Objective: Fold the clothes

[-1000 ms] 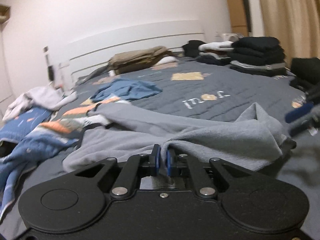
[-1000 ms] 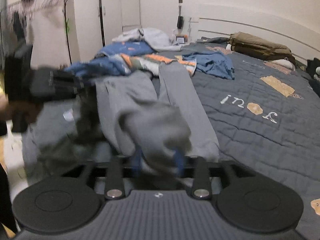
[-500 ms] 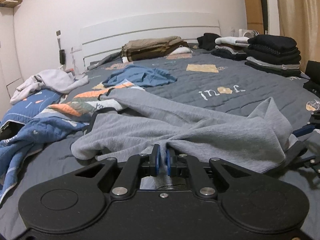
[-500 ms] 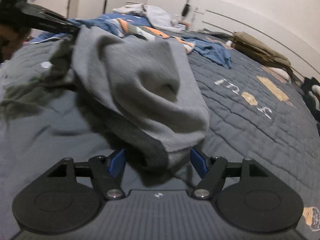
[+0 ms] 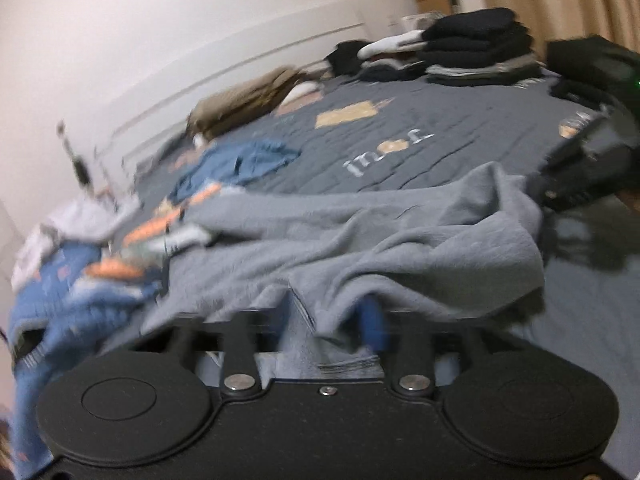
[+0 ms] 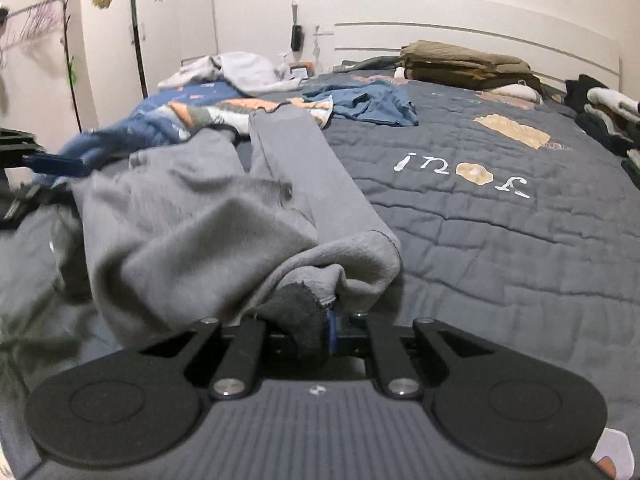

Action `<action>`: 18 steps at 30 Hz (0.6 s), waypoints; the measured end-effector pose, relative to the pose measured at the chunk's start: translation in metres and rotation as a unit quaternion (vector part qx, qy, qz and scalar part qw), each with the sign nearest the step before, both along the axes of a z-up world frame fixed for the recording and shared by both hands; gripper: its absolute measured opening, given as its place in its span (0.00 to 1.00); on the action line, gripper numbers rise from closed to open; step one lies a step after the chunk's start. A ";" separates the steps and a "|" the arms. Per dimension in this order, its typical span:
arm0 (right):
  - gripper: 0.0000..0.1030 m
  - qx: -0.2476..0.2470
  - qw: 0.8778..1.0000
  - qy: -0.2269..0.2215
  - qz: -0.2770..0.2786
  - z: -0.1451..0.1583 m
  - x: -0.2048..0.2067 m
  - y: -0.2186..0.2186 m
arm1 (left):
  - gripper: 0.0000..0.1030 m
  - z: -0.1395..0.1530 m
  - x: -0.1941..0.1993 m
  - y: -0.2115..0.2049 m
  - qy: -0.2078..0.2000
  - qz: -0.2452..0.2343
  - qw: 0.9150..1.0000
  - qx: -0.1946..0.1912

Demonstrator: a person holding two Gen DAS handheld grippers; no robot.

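Grey sweatpants (image 5: 400, 248) lie crumpled across the dark quilted bed (image 5: 440, 148), legs (image 6: 304, 168) stretched toward the headboard. My left gripper (image 5: 328, 320) is opening; its jaws stand apart, with the waist edge draped loosely between them and over the left finger. Only one blue pad (image 5: 372, 320) shows. My right gripper (image 6: 324, 320) is closing, its jaws pinching a bunched edge of the sweatpants (image 6: 192, 216). The right wrist view shows the left gripper's blue finger (image 6: 52, 162) at the far left. The right gripper appears as a dark blur (image 5: 592, 168) in the left wrist view.
Folded dark clothes (image 5: 476, 48) are stacked at the bed's far right corner. Folded olive clothes (image 6: 460, 60) rest by the headboard. A blue shirt (image 6: 368, 100), a blue-and-orange patterned piece (image 6: 180, 108) and a white garment (image 6: 240, 68) lie loose on the left side.
The left jaws, shut on the grey fabric before, now stand apart, and that view has tilted. The right jaws, wide around a fold, have sunk and shut on it.
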State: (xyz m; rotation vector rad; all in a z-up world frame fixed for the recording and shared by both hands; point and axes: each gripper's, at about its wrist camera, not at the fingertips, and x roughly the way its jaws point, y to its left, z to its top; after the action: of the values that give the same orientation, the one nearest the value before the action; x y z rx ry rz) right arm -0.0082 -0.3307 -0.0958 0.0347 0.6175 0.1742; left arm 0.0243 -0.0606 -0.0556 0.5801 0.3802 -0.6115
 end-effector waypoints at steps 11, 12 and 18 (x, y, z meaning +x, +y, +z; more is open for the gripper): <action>0.10 0.022 1.000 0.002 -0.013 0.007 0.002 0.000 | 0.56 -0.054 -0.051 -0.050 -0.046 -0.146 0.981 0.118; 0.10 0.022 1.000 0.002 -0.013 0.007 0.001 0.000 | 0.54 -0.061 -0.048 -0.053 -0.060 -0.144 0.979 0.130; 0.10 0.029 1.000 -0.001 -0.013 0.009 0.001 -0.003 | 0.55 -0.097 -0.038 -0.066 -0.139 -0.143 0.961 0.193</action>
State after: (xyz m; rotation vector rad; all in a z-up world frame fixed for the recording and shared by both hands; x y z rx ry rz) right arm -0.0068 -0.3333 -0.0866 0.0979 0.6091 0.1666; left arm -0.0142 -0.1262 -0.1529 1.0963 0.1479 -0.7267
